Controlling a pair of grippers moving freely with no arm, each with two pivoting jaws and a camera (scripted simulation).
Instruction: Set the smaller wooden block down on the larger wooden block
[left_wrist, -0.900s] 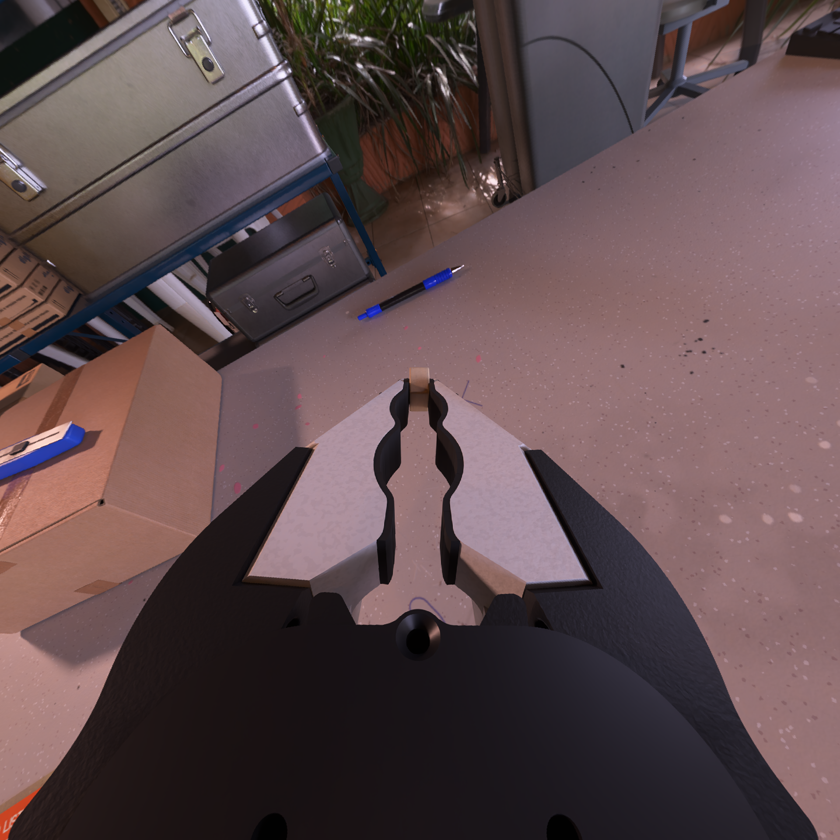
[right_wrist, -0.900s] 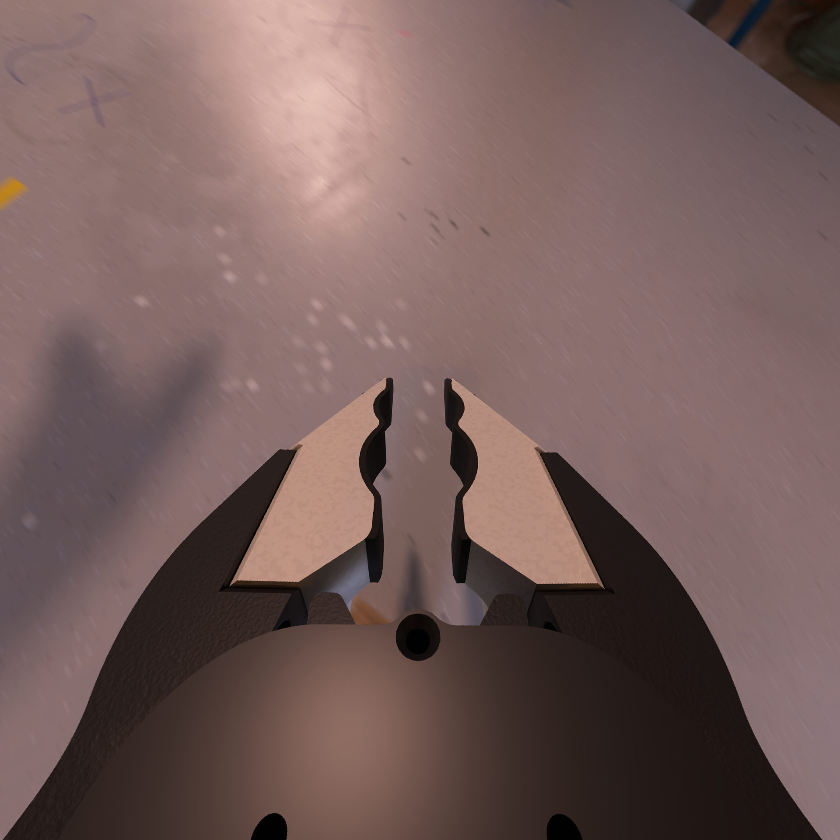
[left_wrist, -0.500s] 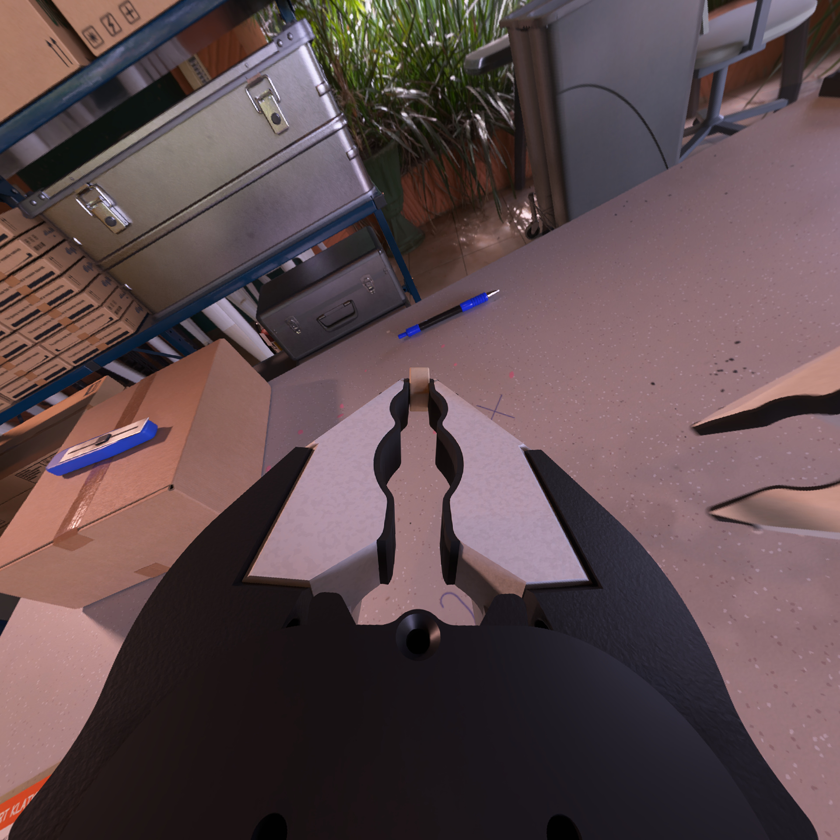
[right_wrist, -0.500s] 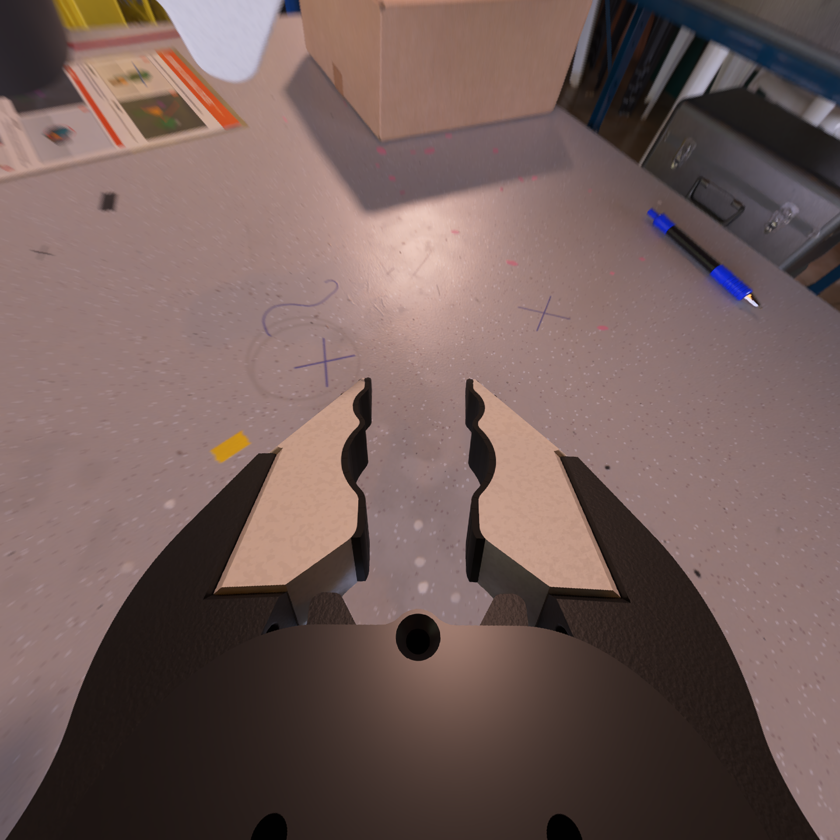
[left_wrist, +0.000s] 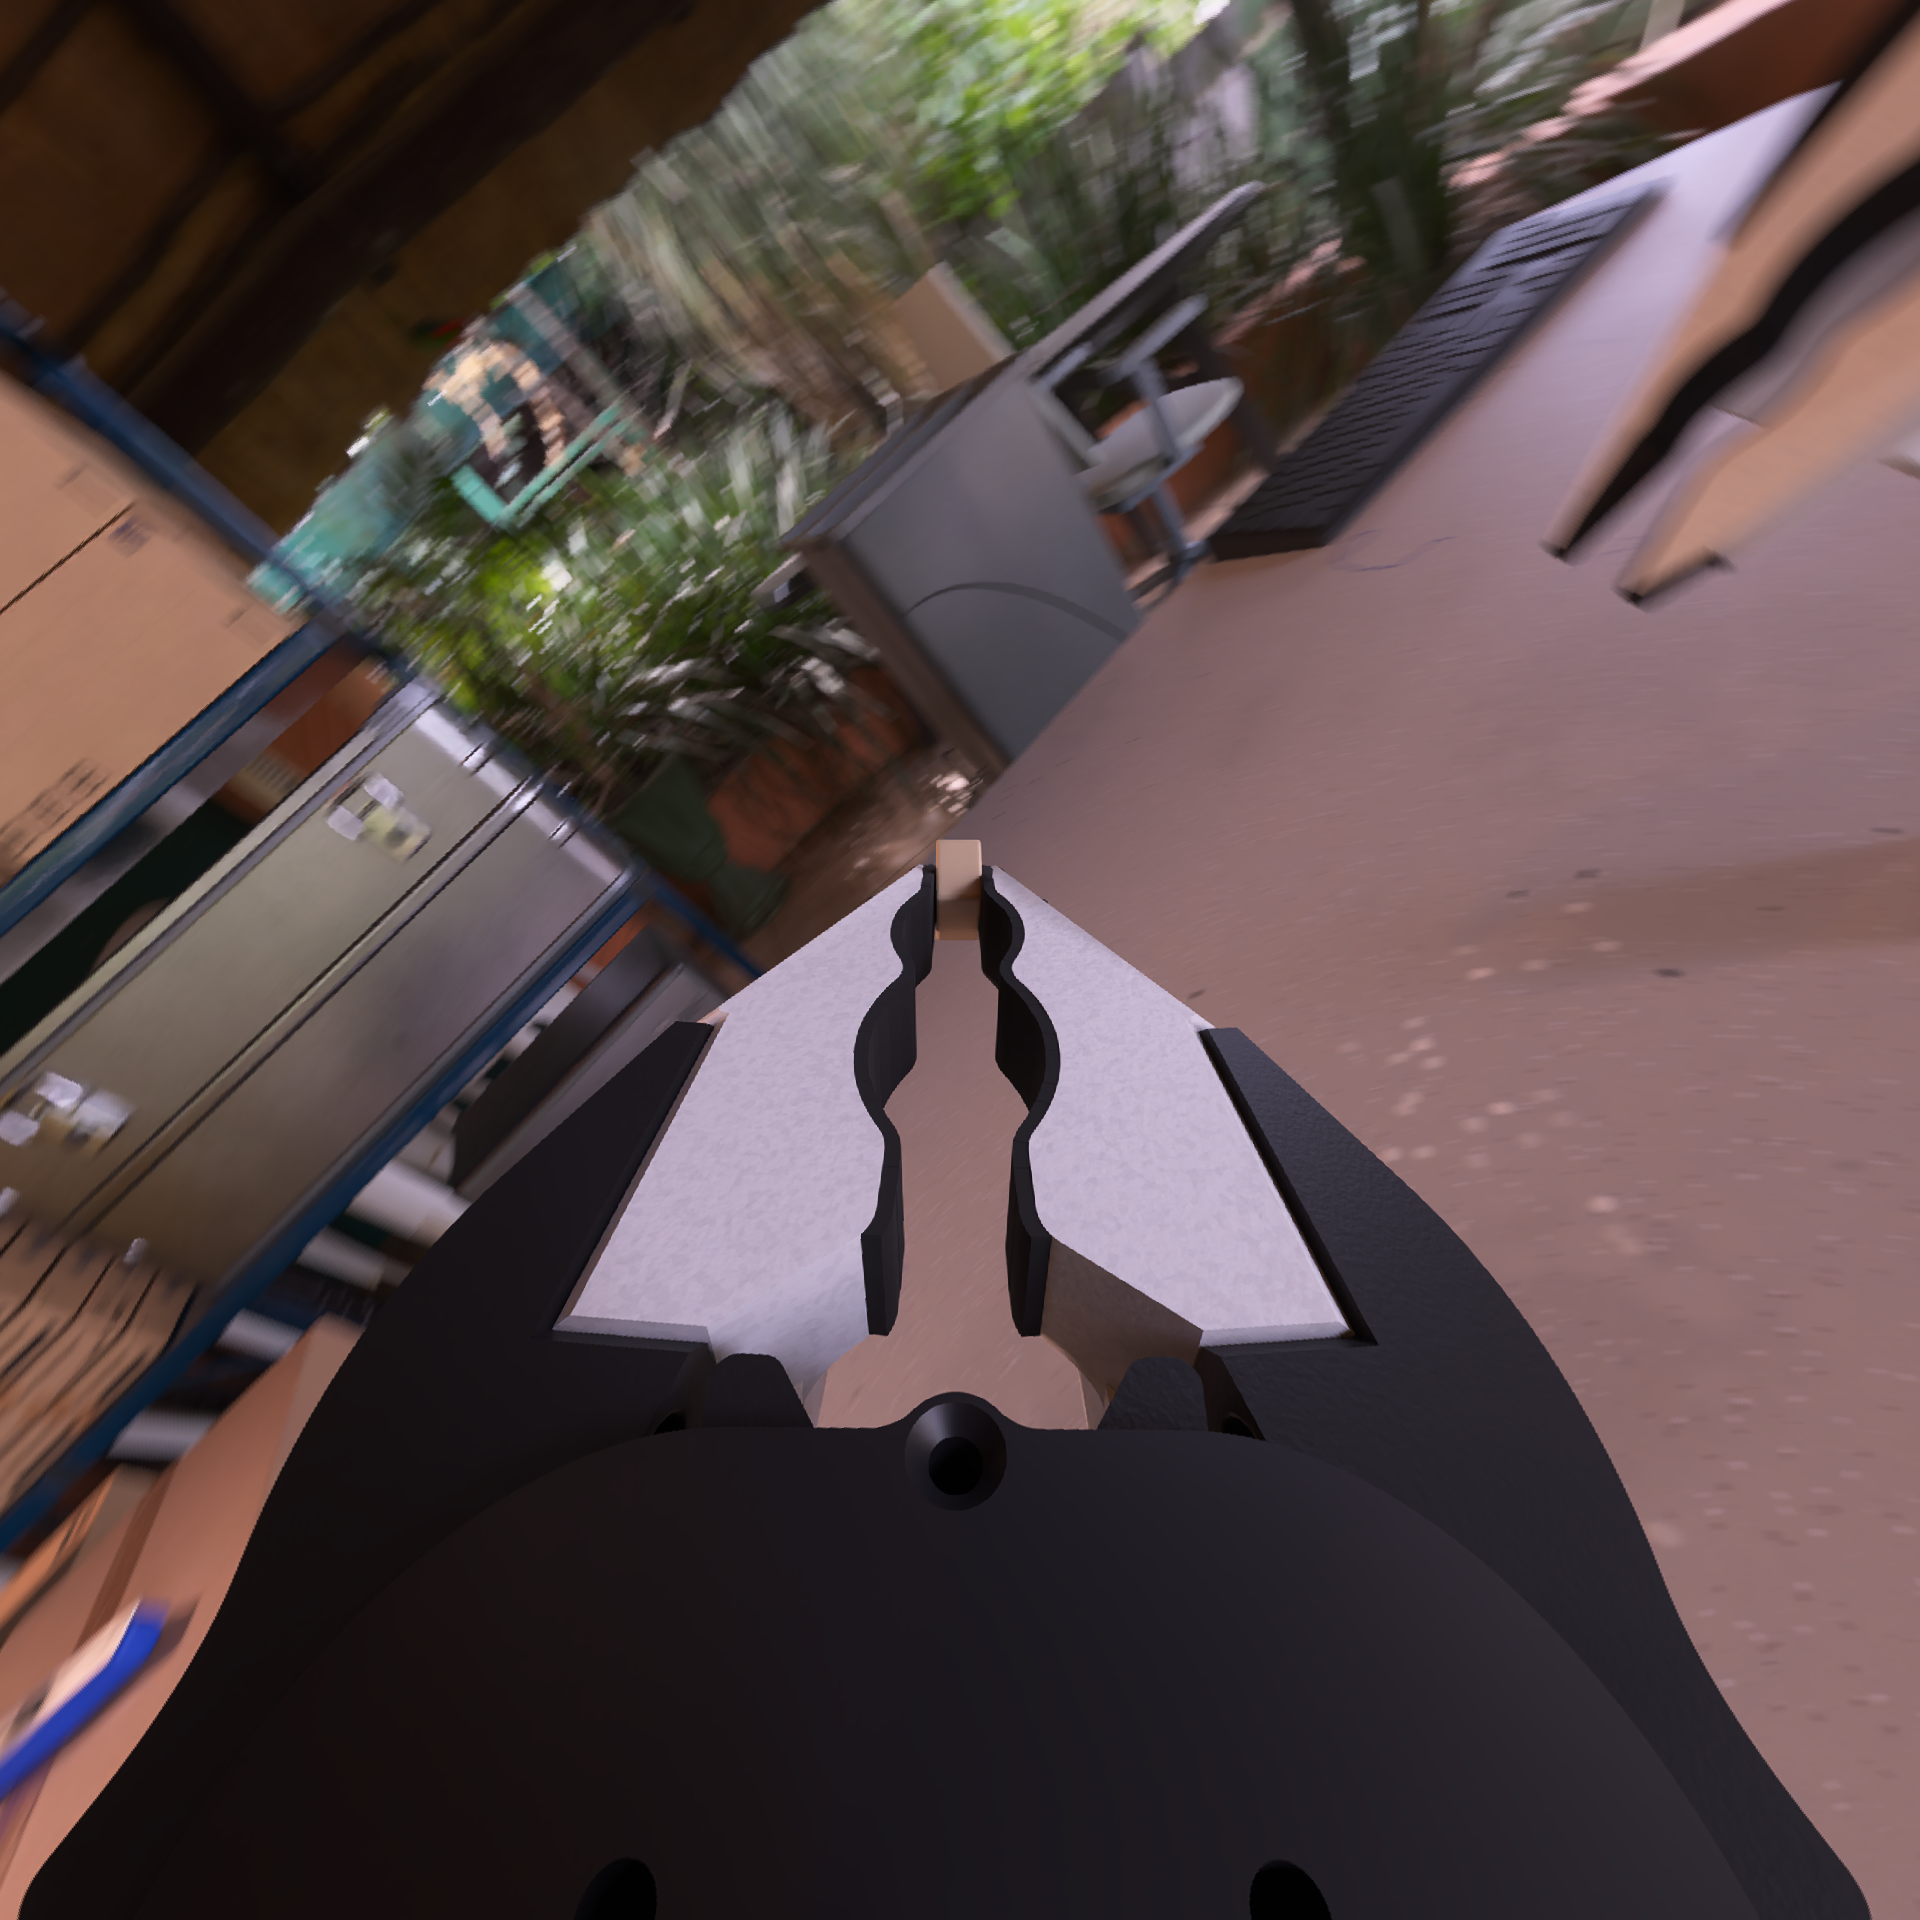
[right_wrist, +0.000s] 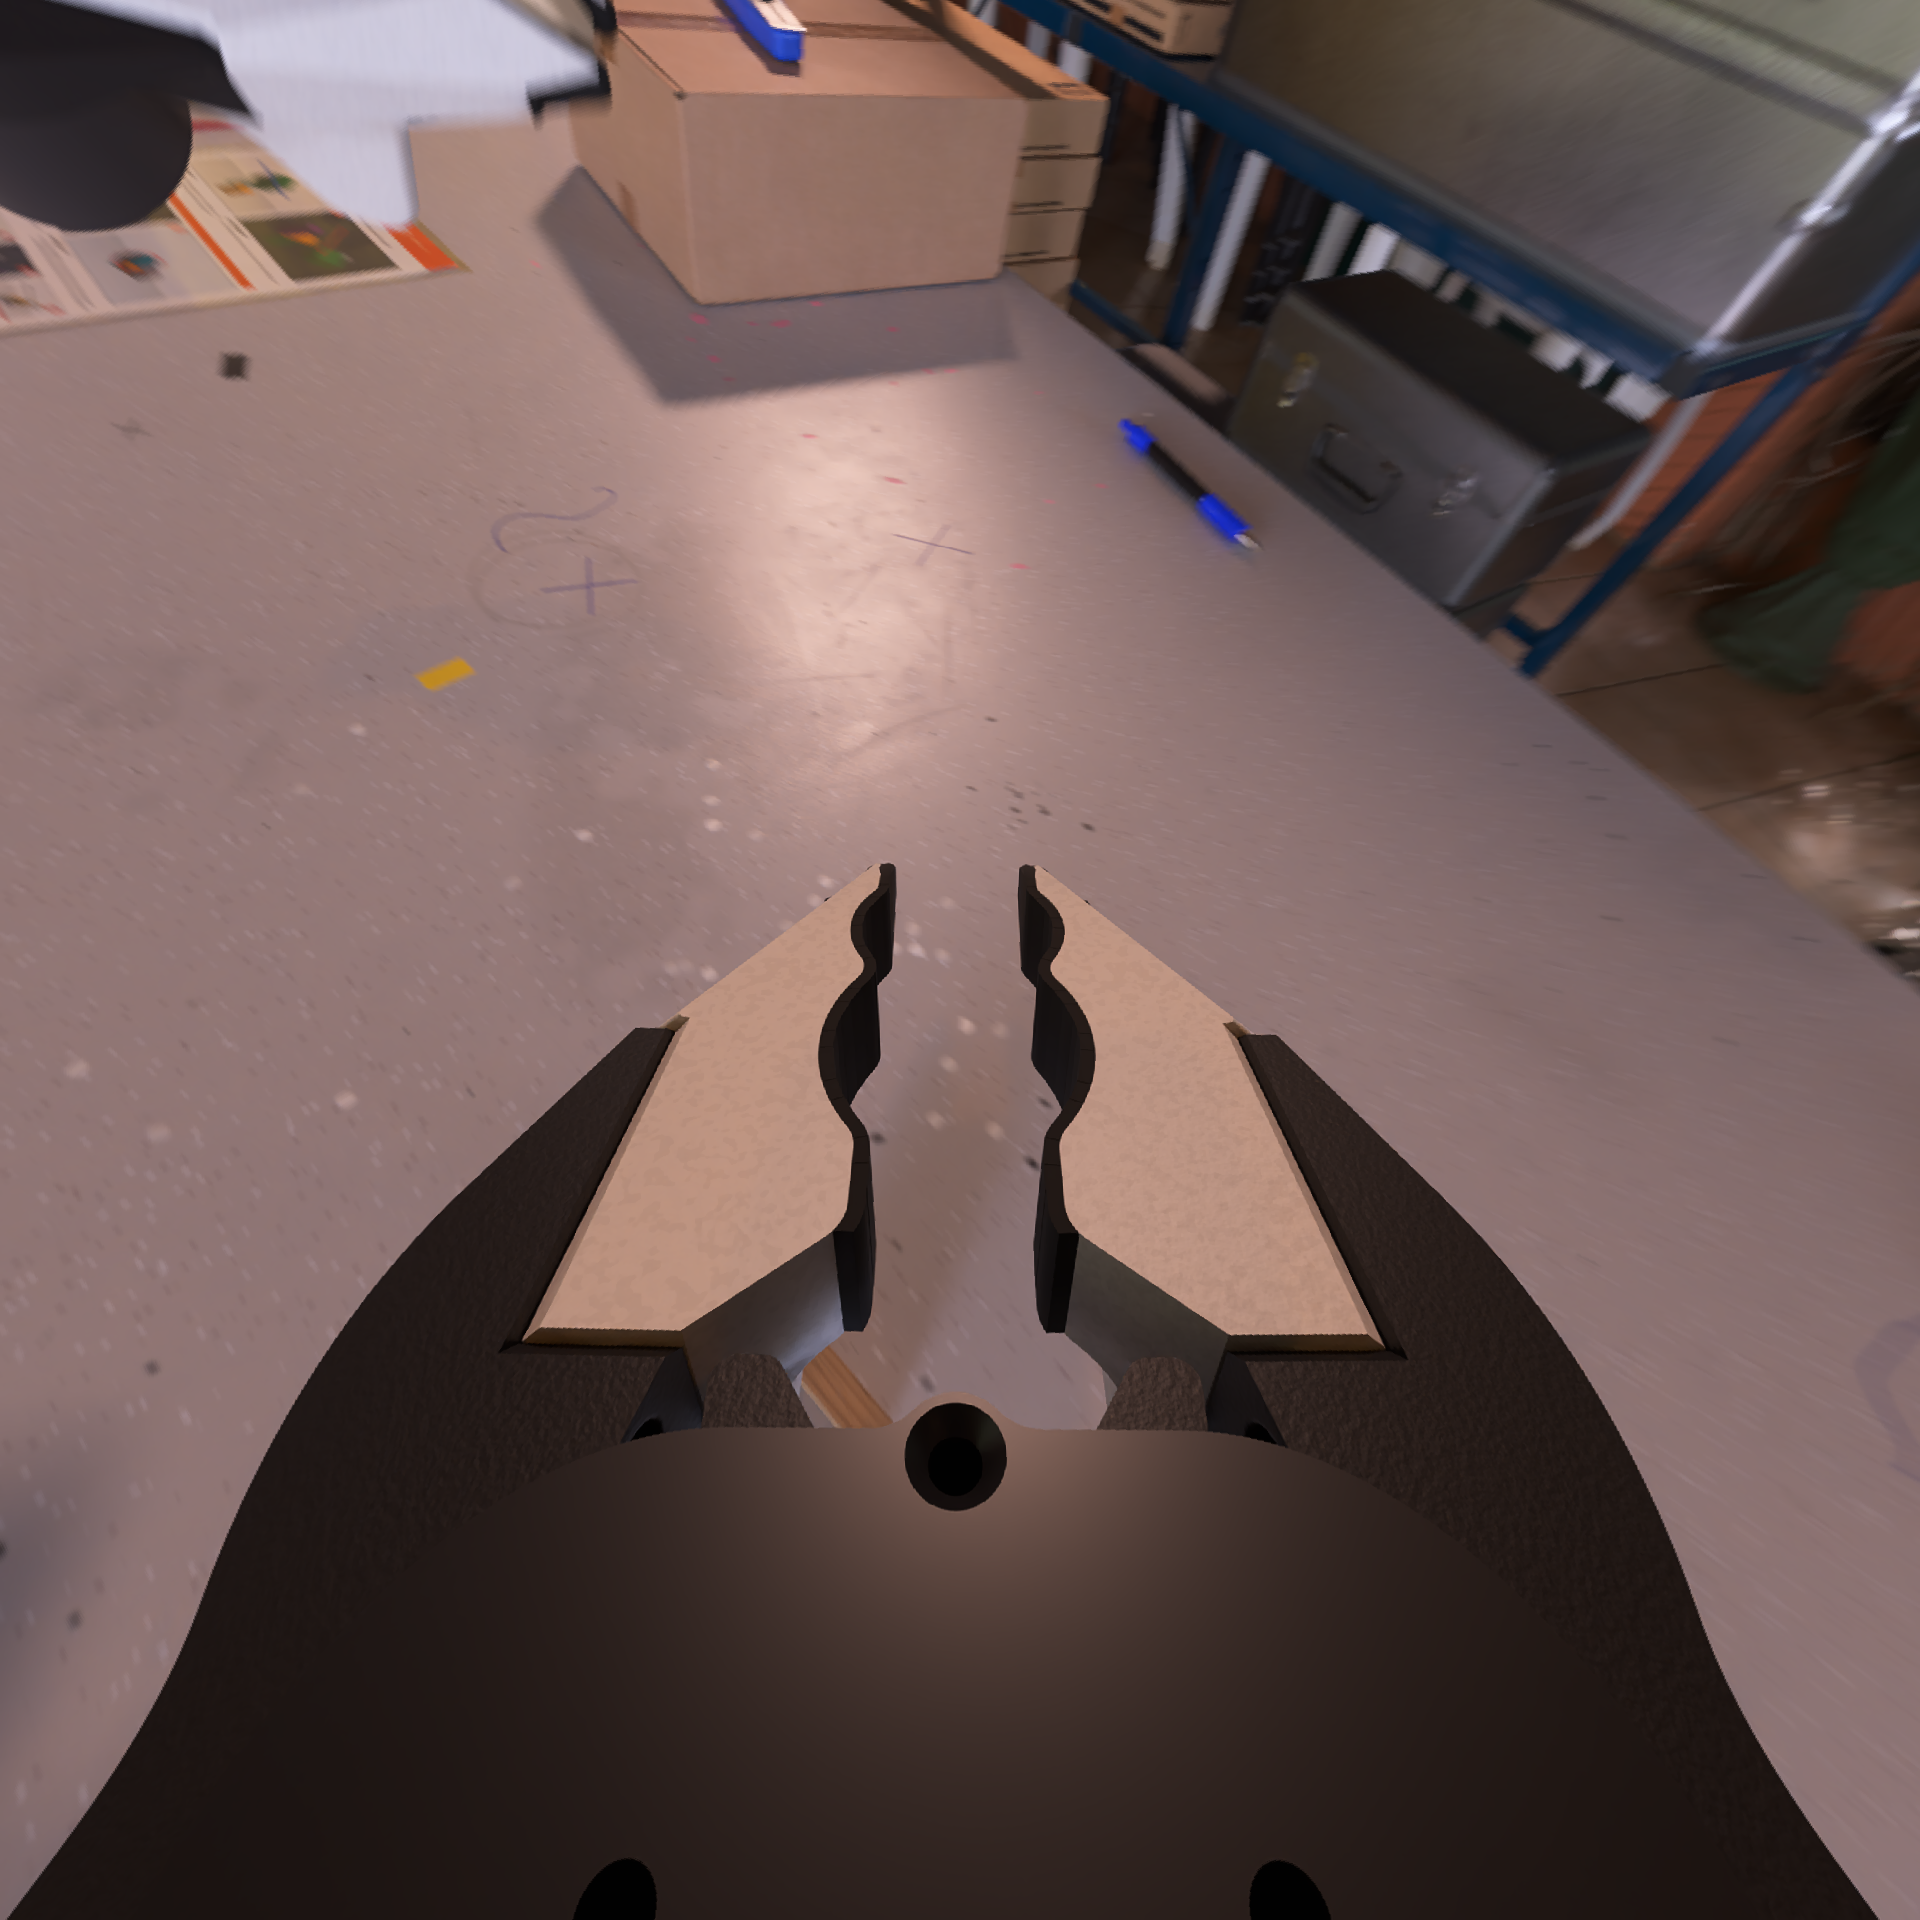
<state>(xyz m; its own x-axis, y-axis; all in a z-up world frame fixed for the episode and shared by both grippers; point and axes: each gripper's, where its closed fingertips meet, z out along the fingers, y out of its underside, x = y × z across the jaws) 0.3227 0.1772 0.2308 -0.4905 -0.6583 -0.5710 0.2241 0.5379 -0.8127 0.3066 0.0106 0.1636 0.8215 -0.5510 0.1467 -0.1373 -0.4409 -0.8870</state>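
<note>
The worktop (right_wrist: 727, 831) is a pale speckled slab that fills most of the right wrist view. At its far side stands a closed cardboard box (right_wrist: 831, 177) with a blue cutter (right_wrist: 764, 21) lying on its lid; what is inside the box cannot be seen. Beyond the edge, a grey metal case (right_wrist: 1403, 436) sits shut under blue shelving. A printed sheet (right_wrist: 239, 239) lies flat at the far left, and a blue pen (right_wrist: 1184, 480) lies near the edge by the case. A sliver of wood (right_wrist: 844, 1392) peeps out beneath the base of the right hand-held gripper (right_wrist: 956, 883); I cannot tell whether it is the larger block.

The right hand-held gripper hangs above bare worktop, tilted down, its jaws spread with nothing between them.

The left hand-held gripper (left_wrist: 958, 899) is canted, so the blurred shelving and plants slope across its view. Its tips pinch the small block (left_wrist: 957, 896), which is held clear of the worktop and sticks out just past the tips. The other gripper shows blurred at the upper right.
</note>
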